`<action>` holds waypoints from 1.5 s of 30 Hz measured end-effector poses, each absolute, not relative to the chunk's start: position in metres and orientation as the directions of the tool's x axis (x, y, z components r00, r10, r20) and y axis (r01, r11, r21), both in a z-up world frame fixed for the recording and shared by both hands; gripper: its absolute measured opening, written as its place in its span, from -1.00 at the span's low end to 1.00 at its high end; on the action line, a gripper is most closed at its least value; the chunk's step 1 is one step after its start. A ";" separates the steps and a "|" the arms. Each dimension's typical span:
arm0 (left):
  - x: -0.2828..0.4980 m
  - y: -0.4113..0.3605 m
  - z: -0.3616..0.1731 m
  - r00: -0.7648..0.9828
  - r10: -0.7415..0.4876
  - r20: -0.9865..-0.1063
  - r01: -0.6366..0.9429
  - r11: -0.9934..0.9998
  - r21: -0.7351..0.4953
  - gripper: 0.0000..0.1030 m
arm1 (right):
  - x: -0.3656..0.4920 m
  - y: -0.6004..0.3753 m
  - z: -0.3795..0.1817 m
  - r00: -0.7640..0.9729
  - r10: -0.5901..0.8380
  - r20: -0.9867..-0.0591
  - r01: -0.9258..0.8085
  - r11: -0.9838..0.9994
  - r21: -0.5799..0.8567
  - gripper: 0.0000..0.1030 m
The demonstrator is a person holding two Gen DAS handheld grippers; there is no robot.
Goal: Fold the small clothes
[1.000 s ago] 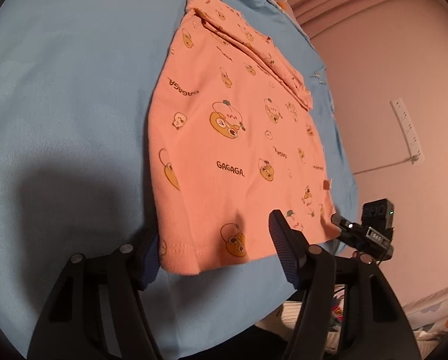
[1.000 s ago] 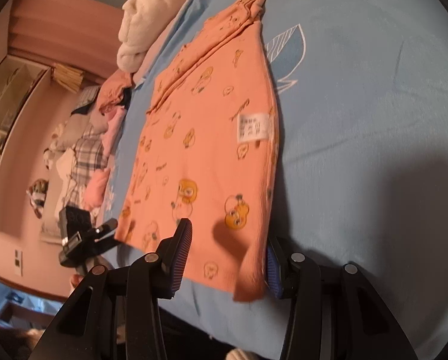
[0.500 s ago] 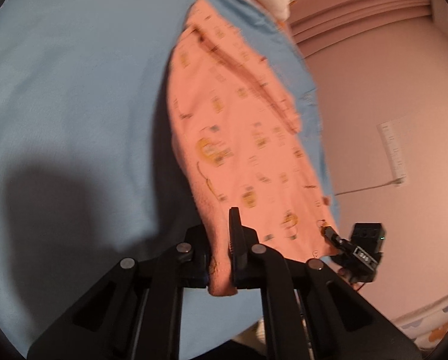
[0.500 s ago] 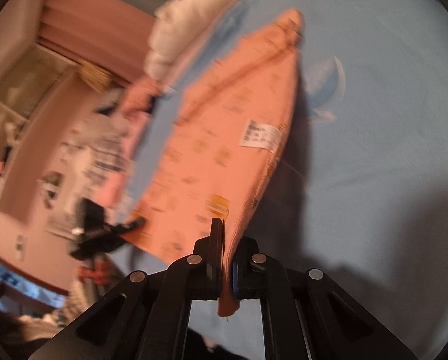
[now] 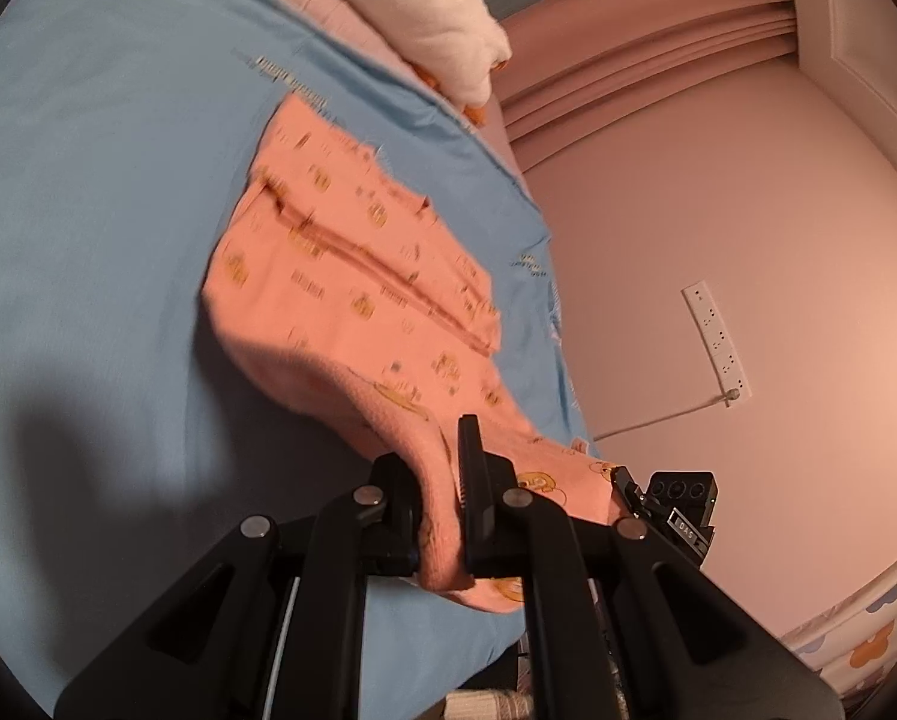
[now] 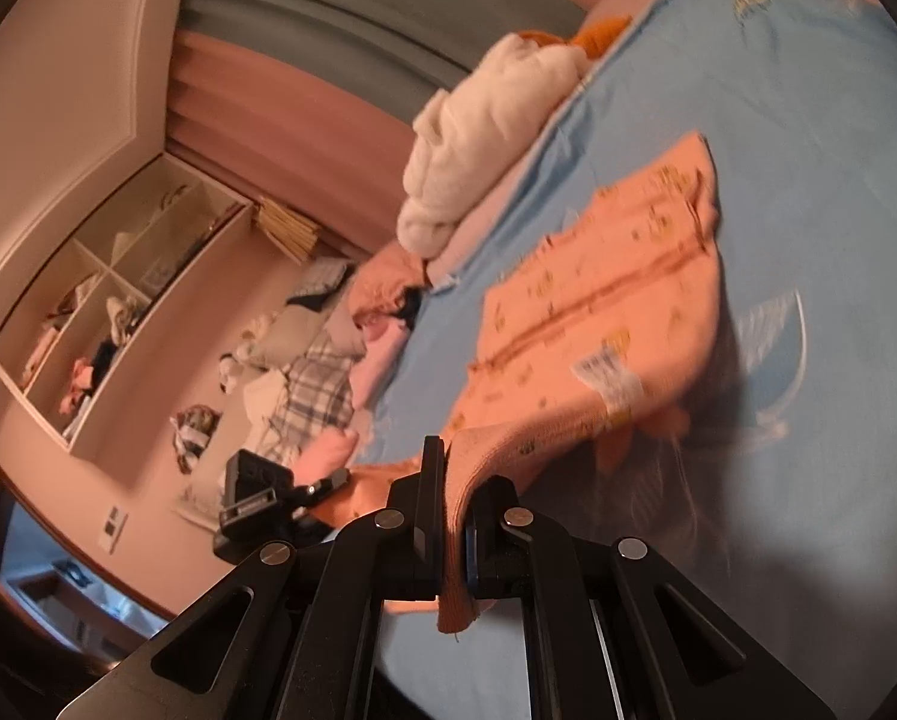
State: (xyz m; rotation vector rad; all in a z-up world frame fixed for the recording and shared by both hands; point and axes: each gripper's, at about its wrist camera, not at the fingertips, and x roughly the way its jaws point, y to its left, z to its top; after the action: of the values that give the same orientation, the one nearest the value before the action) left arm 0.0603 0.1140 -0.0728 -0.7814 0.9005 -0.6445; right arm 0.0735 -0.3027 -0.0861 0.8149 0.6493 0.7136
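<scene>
An orange printed small garment [image 5: 352,276] lies on the blue bed sheet [image 5: 88,210], its near hem lifted off the sheet. My left gripper [image 5: 439,480] is shut on one near corner of the hem; cloth hangs down between its black fingers. In the right wrist view the same orange garment [image 6: 604,312] shows a white care label, and my right gripper [image 6: 457,498] is shut on the other near corner. Each view shows the opposite gripper's camera: the right gripper [image 5: 676,507] at the lower right of the left wrist view, the left gripper [image 6: 256,492] at the lower left of the right wrist view.
A white fluffy bundle [image 6: 478,138] and pink bedding lie at the head of the bed. Piled clothes [image 6: 316,372] sit beside the bed below an open shelf [image 6: 106,294]. A pink wall with a power strip [image 5: 715,342] stands on the other side.
Both grippers went from open around the hem to shut on it, then rose, pulling the near edge of the garment up and toward the far end.
</scene>
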 end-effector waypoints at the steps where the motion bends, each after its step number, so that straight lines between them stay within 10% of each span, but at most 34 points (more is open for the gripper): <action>1: 0.066 0.115 -0.070 0.482 -0.766 -0.426 0.167 0.558 -0.813 -0.85 | 0.079 -0.304 -0.082 0.599 0.767 -0.228 -0.312 0.486 0.816 -0.86; 22: 0.253 0.118 -0.069 0.557 -0.732 -0.392 0.093 0.524 -0.847 -0.85 | 0.243 -0.328 -0.065 0.696 0.674 -0.245 -0.211 0.519 0.828 -0.86; 37: 0.332 0.114 -0.144 0.441 -0.684 -0.582 -0.081 0.615 -0.784 -0.78 | 0.330 -0.338 -0.141 0.597 0.621 -0.508 0.079 0.585 0.807 -0.86; 40: 0.324 0.116 -0.139 0.407 -0.699 -0.588 -0.038 0.630 -0.775 -0.63 | 0.316 -0.336 -0.136 0.556 0.656 -0.511 0.033 0.596 0.802 -0.49; 45: 0.325 0.120 -0.137 0.406 -0.719 -0.564 -0.050 0.599 -0.799 -0.73 | 0.321 -0.328 -0.136 0.484 0.661 -0.573 0.033 0.641 0.767 -0.50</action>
State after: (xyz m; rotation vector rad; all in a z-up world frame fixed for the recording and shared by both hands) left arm 0.3252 0.1203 -0.1368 -0.8479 1.0875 -0.4928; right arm 0.3206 -0.3281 -0.1362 0.8060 1.0088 0.4374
